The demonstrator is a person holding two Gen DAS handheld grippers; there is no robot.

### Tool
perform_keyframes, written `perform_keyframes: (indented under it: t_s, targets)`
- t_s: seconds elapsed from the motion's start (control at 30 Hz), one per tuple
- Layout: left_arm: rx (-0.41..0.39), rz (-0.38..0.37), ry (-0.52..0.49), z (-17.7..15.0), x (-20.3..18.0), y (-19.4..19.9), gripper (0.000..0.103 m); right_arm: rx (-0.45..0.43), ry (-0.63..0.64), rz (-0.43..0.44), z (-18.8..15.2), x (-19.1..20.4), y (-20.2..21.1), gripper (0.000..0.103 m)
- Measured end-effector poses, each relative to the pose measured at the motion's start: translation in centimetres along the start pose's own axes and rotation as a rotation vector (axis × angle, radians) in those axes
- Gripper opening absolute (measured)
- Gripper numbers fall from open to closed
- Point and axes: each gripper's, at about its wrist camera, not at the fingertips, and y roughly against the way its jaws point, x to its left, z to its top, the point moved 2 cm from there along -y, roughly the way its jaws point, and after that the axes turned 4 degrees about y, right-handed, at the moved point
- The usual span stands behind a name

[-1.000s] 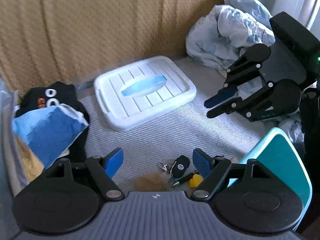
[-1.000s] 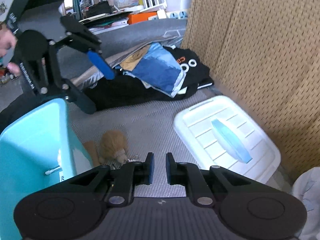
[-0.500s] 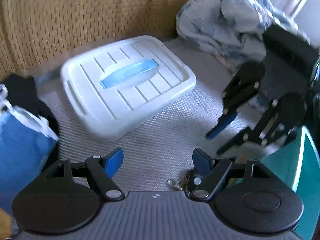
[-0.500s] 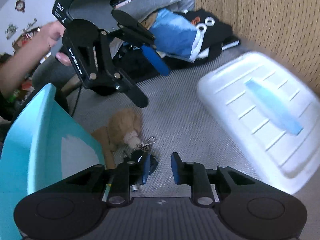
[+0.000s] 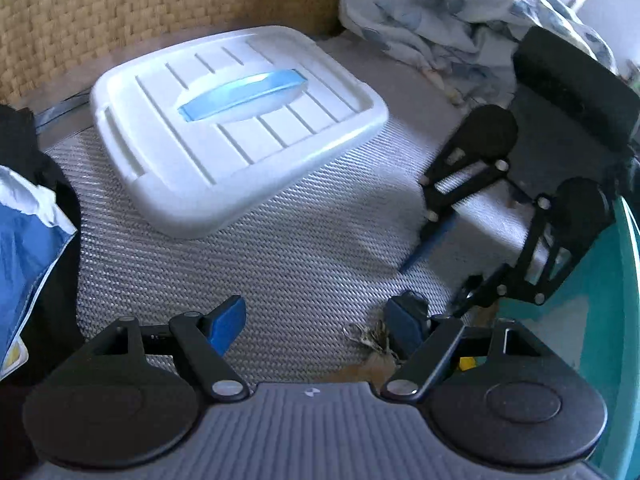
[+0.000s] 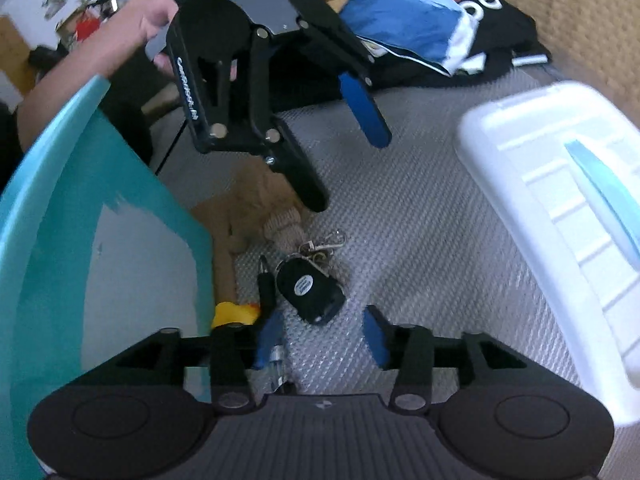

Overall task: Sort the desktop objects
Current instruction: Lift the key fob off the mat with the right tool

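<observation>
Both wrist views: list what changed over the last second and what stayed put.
Both grippers came down toward the mat. The right gripper, shut a second ago, is opening over the key fob, nothing pressed between its pads. The left gripper remains open and empty. The fob, plush toy, white lidded box and teal bin haven't moved.

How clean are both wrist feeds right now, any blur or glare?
Left wrist view: right gripper motion-smeared, white plastic storage lid fairly sharp, edges bent by fisheye. Right wrist view: that lid blown out and smeared; black car key fob sharp.
</observation>
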Motion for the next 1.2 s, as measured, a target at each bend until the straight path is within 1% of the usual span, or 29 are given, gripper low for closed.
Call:
perform_keyframes:
  t_s: [0.1,0.2,0.37,0.4,0.43,0.47,0.57,0.63,0.77,0.87,0.93,1.0,1.07,1.2]
  targets:
    - [0.005,-0.017,0.01,-0.2,0.2,-0.5,0.082,0.005,0.039,-0.011,0.4,0.4,-0.6,0.056]
    - [0.014,0.003,0.042,-0.1,0.9,-1.2,0.082,-0.005,0.069,-0.014,0.8,0.7,-1.0,0.056]
    - [-0.016,0.004,0.105,0.2,1.9,-1.0,0.084,-0.02,0.112,-0.023,1.1,1.2,-1.4,0.056]
    - [-0.022,0.004,0.112,0.3,2.1,-0.9,0.084,-0.021,0.11,-0.021,1.0,1.1,-1.4,0.053]
    - [-0.027,0.004,0.119,0.3,2.2,-0.8,0.084,-0.025,0.105,-0.011,1.0,1.0,-1.3,0.045]
    - [-0.031,0.005,0.124,0.3,2.2,-0.8,0.084,-0.026,0.098,-0.002,1.0,0.9,-1.2,0.042]
    - [-0.041,0.005,0.135,0.3,2.3,-0.6,0.085,-0.027,0.068,-0.004,1.0,0.5,-1.0,0.041]
    - [-0.048,0.007,0.144,0.3,2.4,-0.5,0.085,-0.031,0.072,-0.021,1.1,0.6,-0.6,0.038]
    - [-0.073,0.013,0.145,0.3,2.3,-0.1,0.085,-0.03,0.067,-0.063,1.4,0.3,-0.6,0.037]
    - [-0.09,0.022,0.152,0.4,2.3,0.0,0.085,-0.026,0.061,-0.129,1.5,-0.1,-0.4,0.037]
    - [-0.094,0.029,0.161,0.4,2.5,0.0,0.085,-0.028,0.047,-0.151,1.5,-0.4,-0.2,0.037]
    - [-0.097,0.031,0.168,0.4,2.6,0.0,0.085,-0.007,0.04,-0.159,1.4,-0.6,-0.4,0.038]
    - [-0.101,0.03,0.174,0.5,2.6,0.0,0.085,0.013,0.064,-0.17,1.3,-0.3,-0.7,0.04]
    - [-0.116,0.026,0.18,0.7,2.6,0.2,0.085,0.008,0.108,-0.203,1.3,0.5,-0.9,0.041]
